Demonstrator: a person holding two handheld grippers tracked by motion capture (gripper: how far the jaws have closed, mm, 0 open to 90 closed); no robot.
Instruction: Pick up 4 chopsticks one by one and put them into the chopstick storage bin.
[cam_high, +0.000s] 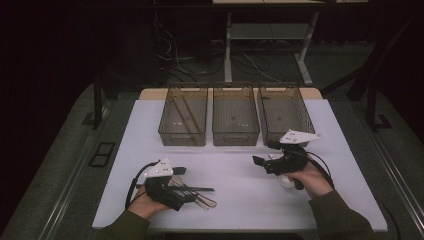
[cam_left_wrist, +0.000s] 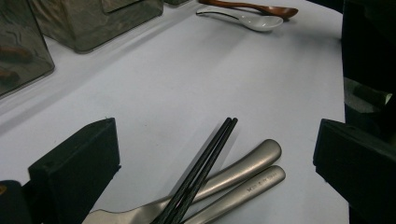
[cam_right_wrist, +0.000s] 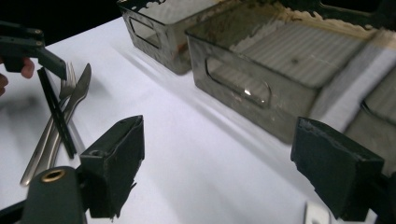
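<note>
A white table (cam_high: 240, 200) fills the frame's centre, dark floor with cables at top. Both the left gripper (cam_left_wrist: 215, 158) and right gripper (cam_right_wrist: 219, 163) stand apart, over black chopsticks (cam_left_wrist: 201, 172).

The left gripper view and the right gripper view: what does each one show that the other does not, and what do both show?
Left gripper view alone: a white spoon and a brown wooden spoon lying side by side at the far edge of the table.

Right gripper view alone: the fork's prongs, the knife's blade, and the left gripper above them.

Both: the black chopsticks lying across the metal handles, the see-through bins, the white table, and each gripper's own open jaws.
</note>
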